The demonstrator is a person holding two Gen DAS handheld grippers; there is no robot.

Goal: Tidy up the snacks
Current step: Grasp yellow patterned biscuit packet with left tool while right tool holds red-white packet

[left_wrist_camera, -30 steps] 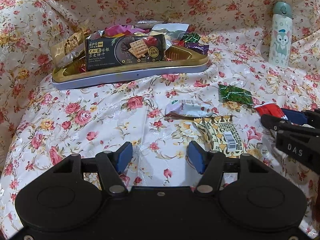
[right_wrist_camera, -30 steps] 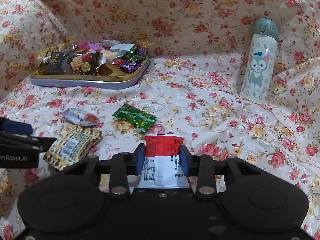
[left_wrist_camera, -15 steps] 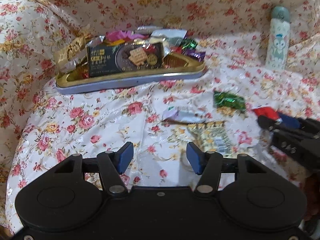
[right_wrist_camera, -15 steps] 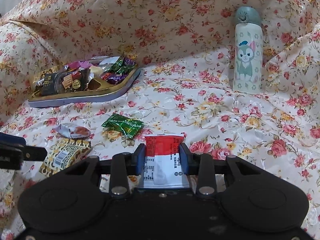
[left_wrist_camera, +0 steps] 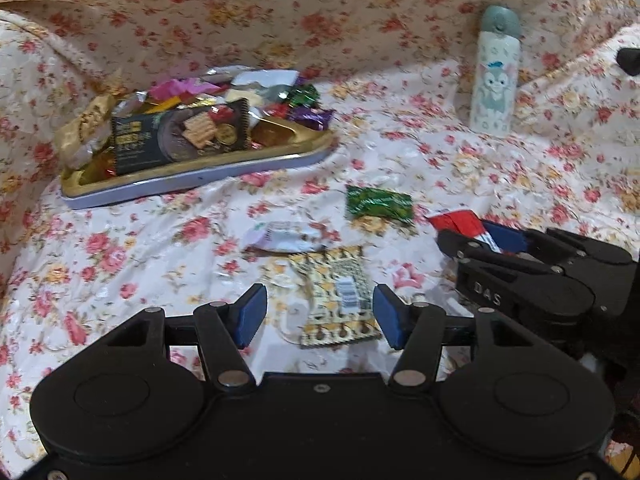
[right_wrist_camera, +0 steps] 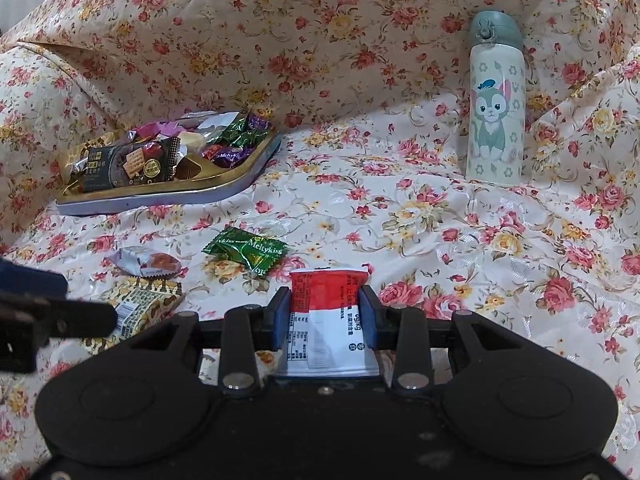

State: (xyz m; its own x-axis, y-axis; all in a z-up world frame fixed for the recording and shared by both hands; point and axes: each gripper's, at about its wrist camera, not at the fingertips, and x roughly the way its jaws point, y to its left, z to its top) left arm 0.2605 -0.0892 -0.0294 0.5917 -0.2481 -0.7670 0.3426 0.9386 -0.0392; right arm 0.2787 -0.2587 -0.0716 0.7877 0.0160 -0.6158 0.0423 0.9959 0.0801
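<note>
My right gripper (right_wrist_camera: 325,312) is shut on a red and white snack packet (right_wrist_camera: 328,316), which stands upright between its pads; the same packet (left_wrist_camera: 460,222) shows at the right of the left wrist view. My left gripper (left_wrist_camera: 320,312) hangs open over a yellow patterned snack pack (left_wrist_camera: 336,288) on the cloth, with nothing between its pads. Just beyond lie a white wrapped snack (left_wrist_camera: 284,236) and a green candy bag (left_wrist_camera: 378,204). A gold tray (left_wrist_camera: 192,178) full of snacks sits at the back left, seen also in the right wrist view as the tray (right_wrist_camera: 160,196).
A floral cloth (right_wrist_camera: 440,240) covers the seat and its back. A white cartoon-cat bottle (right_wrist_camera: 496,108) stands upright at the back right. The left gripper's body (right_wrist_camera: 36,316) juts in at the left edge of the right wrist view.
My left gripper has risen and drawn back, so the yellow pack now lies between its fingertips in view. The right gripper still holds the red and white packet and has rolled slightly.
</note>
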